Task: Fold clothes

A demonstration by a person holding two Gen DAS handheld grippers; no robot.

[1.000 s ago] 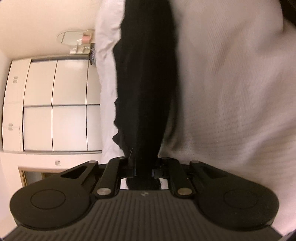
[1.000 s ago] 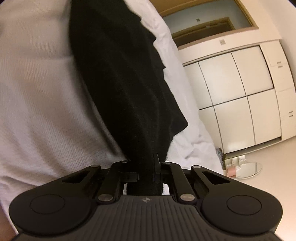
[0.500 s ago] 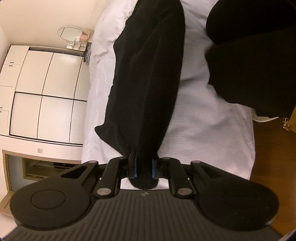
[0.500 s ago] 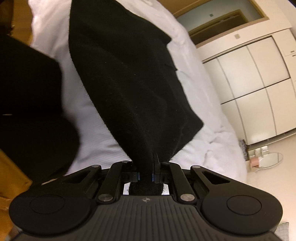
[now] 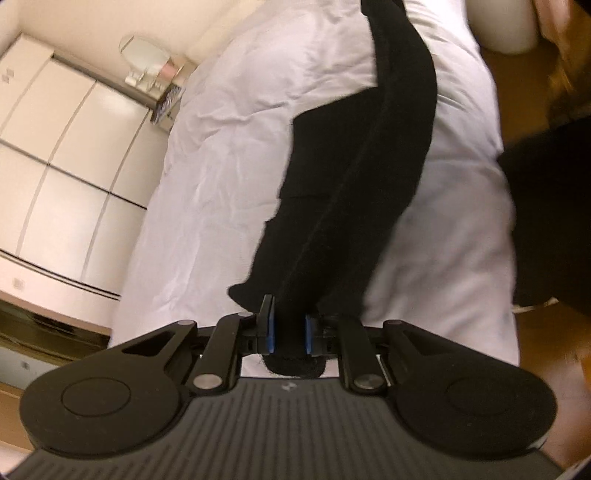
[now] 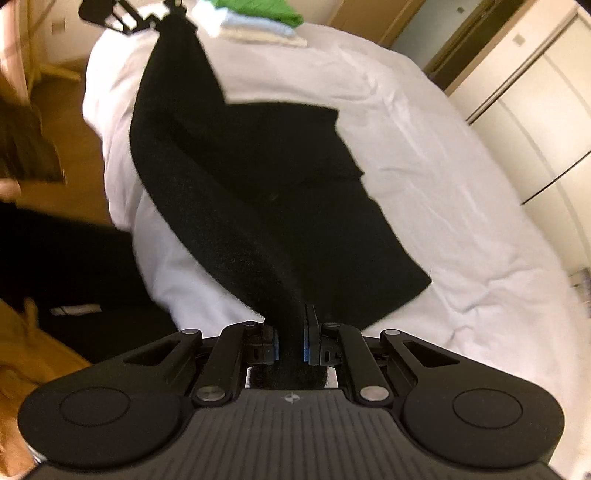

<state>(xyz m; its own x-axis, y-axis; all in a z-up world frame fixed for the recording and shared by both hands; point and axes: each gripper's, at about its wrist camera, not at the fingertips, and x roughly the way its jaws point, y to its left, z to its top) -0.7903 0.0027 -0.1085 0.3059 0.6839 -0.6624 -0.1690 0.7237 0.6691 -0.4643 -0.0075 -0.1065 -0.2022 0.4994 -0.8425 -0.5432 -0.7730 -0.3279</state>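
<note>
A black garment (image 5: 354,177) hangs stretched between my two grippers over a white bed (image 5: 221,155). My left gripper (image 5: 288,328) is shut on one end of it. My right gripper (image 6: 291,339) is shut on the other end of the black garment (image 6: 266,192), whose lower part drapes onto the bed (image 6: 443,155). In the right wrist view the left gripper (image 6: 125,14) shows at the top left, holding the far end.
A stack of folded clothes (image 6: 258,22), green on top, lies at the bed's far end. White wardrobe doors (image 5: 55,166) stand beside the bed. A wooden floor (image 6: 62,122) and the person's dark legs (image 6: 74,273) are at the bed's edge.
Both grippers have swung away from the person's white shirt toward the bed. The garment has spread out and now hangs lower, over the bedsheet.
</note>
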